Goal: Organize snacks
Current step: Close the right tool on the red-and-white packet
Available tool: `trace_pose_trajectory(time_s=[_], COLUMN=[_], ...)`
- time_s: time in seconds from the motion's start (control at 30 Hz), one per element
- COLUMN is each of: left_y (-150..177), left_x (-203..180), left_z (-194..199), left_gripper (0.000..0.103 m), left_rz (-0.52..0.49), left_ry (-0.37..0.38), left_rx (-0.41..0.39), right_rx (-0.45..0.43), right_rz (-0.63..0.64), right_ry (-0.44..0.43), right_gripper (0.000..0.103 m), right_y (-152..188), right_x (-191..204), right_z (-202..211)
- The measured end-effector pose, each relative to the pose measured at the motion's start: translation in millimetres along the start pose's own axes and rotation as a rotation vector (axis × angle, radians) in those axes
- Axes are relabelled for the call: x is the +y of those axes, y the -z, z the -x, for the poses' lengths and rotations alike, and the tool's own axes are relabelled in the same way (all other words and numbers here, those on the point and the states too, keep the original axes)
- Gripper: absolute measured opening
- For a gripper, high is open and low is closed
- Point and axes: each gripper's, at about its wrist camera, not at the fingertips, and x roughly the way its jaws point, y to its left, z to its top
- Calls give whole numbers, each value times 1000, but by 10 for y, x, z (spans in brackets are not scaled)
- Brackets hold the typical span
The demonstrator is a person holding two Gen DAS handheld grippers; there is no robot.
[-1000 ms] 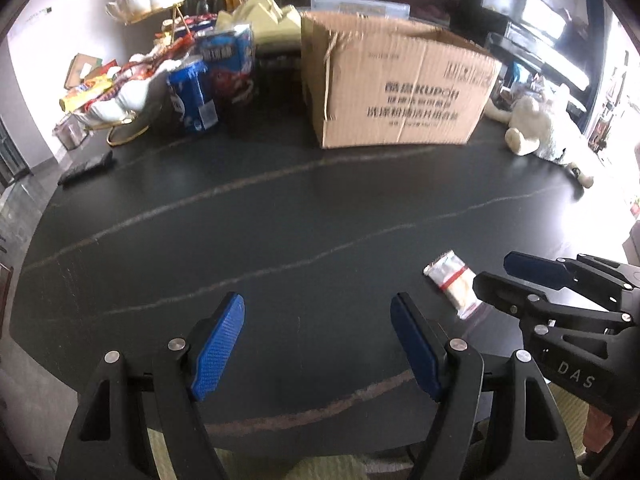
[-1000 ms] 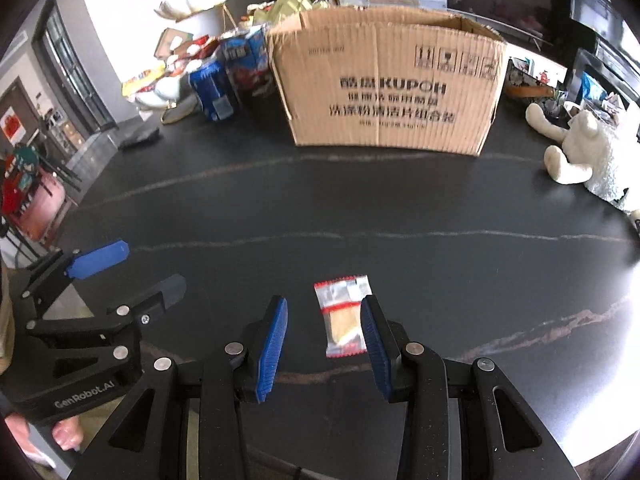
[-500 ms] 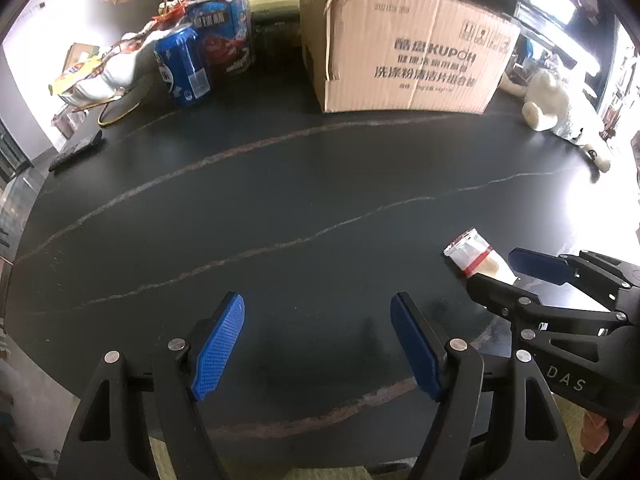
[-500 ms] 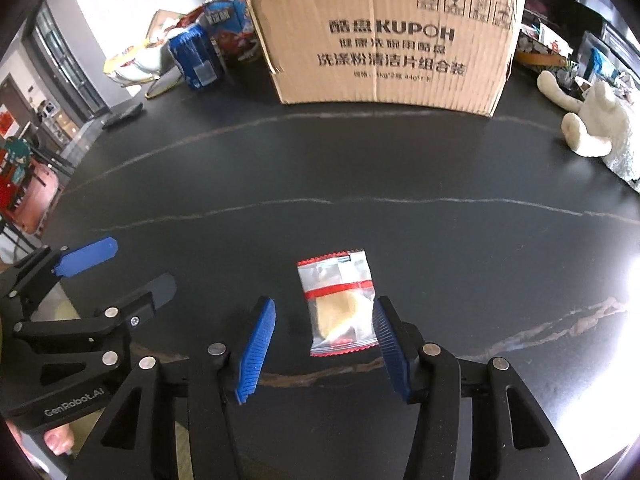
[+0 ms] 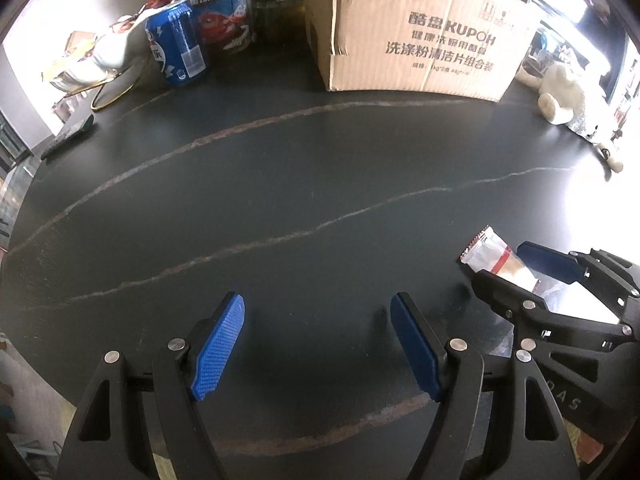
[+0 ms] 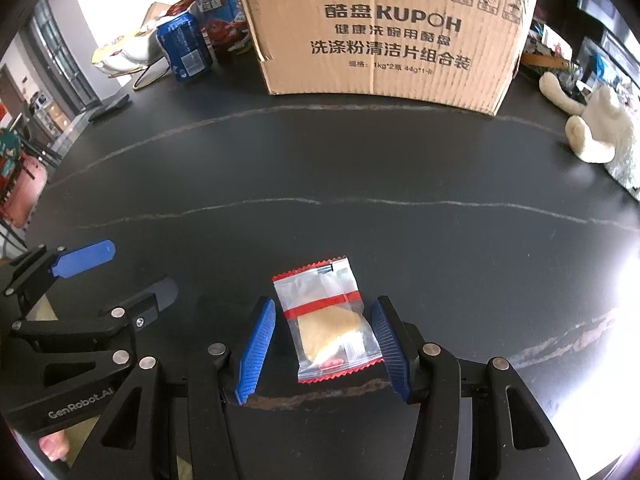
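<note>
A small clear snack packet (image 6: pixel 326 320) with red trim and a pale biscuit inside lies flat on the black table (image 6: pixel 360 184). My right gripper (image 6: pixel 324 302) is low over it with one blue pad on each side. The jaws are open; a gap shows at the left pad, and the right pad is close to the packet's edge. In the left wrist view the packet (image 5: pixel 486 250) pokes out between the right gripper's (image 5: pixel 502 264) fingers. My left gripper (image 5: pixel 318 300) is open over bare table, with nothing between its pads. It also shows at the left of the right wrist view, left gripper (image 6: pixel 140 268).
A large cardboard box (image 6: pixel 384 40) stands at the back of the table. Left of it are a blue can (image 6: pixel 184 46), a snack carton and a white dish of snacks on a gold stand. A dark remote (image 6: pixel 110 108) lies far left, a white plush toy (image 6: pixel 596 128) far right.
Both grippers have sunk toward the table. The right jaws have widened, and the packet now lies further in between them. The left jaws are unchanged.
</note>
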Motion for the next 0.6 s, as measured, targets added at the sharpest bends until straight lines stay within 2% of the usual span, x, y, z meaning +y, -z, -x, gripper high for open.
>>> trace_pose_trajectory(time_s=[0.13, 0.17, 0.3, 0.6], left_y=[-3, -5, -3, -29], left_x=[3, 7, 3, -38], left_z=[-15, -15, 3, 132], left_gripper=[75, 75, 75, 75], left_rz=[8, 9, 10, -7], left_ry=[-2, -2, -5, -10], left_rx=[6, 6, 1, -33], right_rx=[-9, -15, -21, -56], right_rz=[51, 52, 13, -44], right_ry=[54, 62, 42, 12], right_gripper=[51, 45, 38, 38], right_y=[24, 31, 32, 37], right_x=[68, 62, 5, -53], right_z=[-10, -5, 16, 127])
